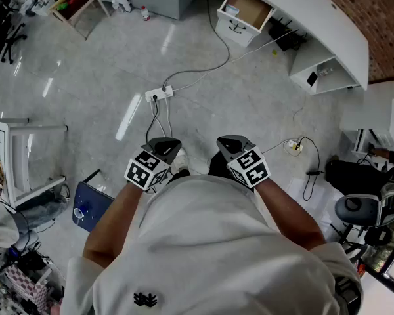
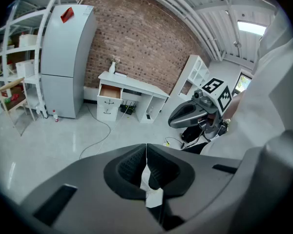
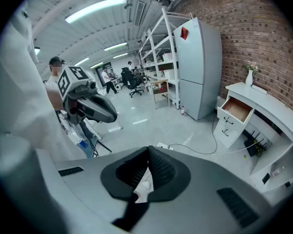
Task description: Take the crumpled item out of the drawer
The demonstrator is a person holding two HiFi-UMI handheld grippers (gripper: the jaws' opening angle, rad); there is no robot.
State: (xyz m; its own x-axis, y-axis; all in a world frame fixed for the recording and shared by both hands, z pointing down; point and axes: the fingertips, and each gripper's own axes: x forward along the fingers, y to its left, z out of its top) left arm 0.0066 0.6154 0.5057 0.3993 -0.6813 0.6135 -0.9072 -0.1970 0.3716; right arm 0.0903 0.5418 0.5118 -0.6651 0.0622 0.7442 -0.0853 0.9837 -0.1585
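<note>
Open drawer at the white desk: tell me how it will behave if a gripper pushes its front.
The open drawer stands pulled out of its white cabinet, so a push would probably slide it straight back in. Its brown inside shows no contents from this distance, so it is likely light. Its flat front looks rigid.

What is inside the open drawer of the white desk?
Only the brown inner surface of the drawer shows. Nothing crumpled can be made out from here; its front wall may cover part of the bottom.
</note>
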